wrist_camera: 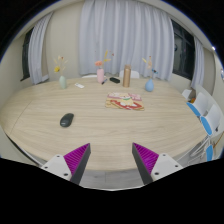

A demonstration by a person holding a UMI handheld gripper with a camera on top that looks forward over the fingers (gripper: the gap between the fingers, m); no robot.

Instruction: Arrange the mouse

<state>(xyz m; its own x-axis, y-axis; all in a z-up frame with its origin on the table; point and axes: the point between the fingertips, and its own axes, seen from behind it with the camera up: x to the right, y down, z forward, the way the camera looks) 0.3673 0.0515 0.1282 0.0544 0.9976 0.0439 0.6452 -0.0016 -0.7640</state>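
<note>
Gripper [112,160] wide open w/ nothing held, mouse [67,120] on table [110,130] well ahead.

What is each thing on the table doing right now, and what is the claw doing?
claw: open, holding nothing, above the table's near edge.
mouse: lying flat on the table, apart from the claw, untouched.
brown bottle: standing upright at the far side.
blue chairs: beside the table.

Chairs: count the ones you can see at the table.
2. Both stand at the table's far-right edge: one white-backed chair and a second chair just nearer the hand-held gripper, with blue showing on it. Others may be hidden out of view.
</note>
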